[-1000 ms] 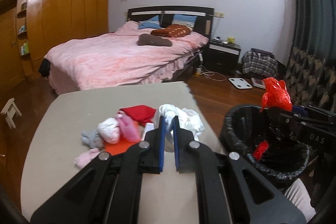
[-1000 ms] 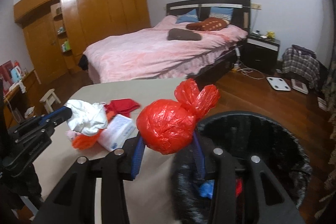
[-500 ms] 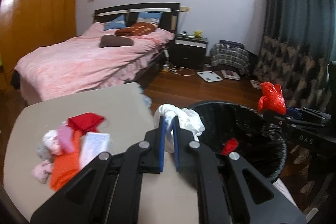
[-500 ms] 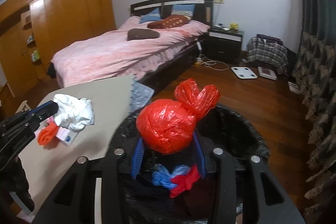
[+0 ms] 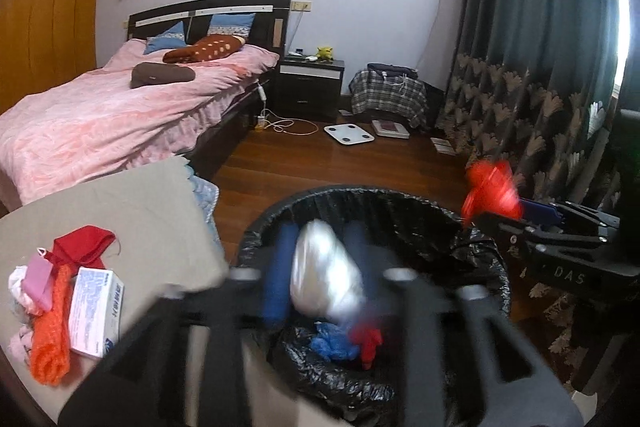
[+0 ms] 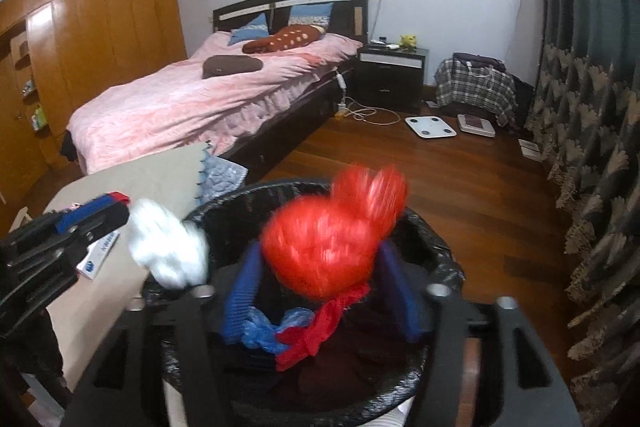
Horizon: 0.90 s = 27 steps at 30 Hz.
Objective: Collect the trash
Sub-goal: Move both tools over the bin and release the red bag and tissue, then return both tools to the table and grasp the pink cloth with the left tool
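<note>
I see left tool spread, white wad loose between blue pads, blurred, above black-lined bin. Right tool also spread, red bag blurred between pads over bin. Blue and red scraps lie inside. On counter at left: orange net, white box, red cloth.

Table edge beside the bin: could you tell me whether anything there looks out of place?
Yes. A blue quilted cloth hangs out from under the table's beige cover at the corner nearest the black-lined bin, and the cover's edge there looks jagged in the right wrist view.
</note>
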{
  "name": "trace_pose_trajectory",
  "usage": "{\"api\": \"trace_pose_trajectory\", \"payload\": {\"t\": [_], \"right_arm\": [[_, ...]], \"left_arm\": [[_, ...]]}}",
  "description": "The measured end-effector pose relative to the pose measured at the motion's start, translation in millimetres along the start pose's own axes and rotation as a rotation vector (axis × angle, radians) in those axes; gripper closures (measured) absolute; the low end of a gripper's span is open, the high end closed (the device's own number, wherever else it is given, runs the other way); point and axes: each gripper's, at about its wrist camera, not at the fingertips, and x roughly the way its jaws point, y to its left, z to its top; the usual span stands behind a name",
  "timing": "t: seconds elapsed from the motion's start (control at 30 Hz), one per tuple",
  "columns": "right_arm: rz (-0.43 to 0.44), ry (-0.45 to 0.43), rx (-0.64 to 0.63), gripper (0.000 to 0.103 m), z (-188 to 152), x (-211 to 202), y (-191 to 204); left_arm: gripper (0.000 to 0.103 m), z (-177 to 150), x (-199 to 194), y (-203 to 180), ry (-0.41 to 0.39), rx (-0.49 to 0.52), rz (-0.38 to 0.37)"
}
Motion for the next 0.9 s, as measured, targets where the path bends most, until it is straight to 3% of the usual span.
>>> {"api": "trace_pose_trajectory", "payload": {"t": [0.13, 0.17, 0.3, 0.5, 0.9], "right_arm": [[-0.016, -0.007, 0.023, 0.009, -2.3, -0.4, -5.4], [-0.021, -0.011, 0.022, 0.005, -2.5, -0.7, -4.5], [-0.020, 0.003, -0.007, 0.006, -1.7, 2.3, 6.4], [0.014, 0.041, -0.031, 0.006, -4.8, 11.2, 36.9], [0.187, 0.003, -0.139, 0.006, -2.0, 22.9, 140.0]], "left_arm": [[0.039, -4.1, -4.3, 10.1, 0.005, -0.007, 0.046], [0.031, -5.6, -6.9, 14.5, 0.003, -0.015, 0.064], [0.012, -9.4, -19.6, 33.3, -0.001, -0.042, 0.151], [0.009, -19.0, -41.9, 68.8, 0.013, -0.100, 0.253], [0.009, -44.0, -106.4, 152.9, -0.011, -0.160, 0.502]]}}
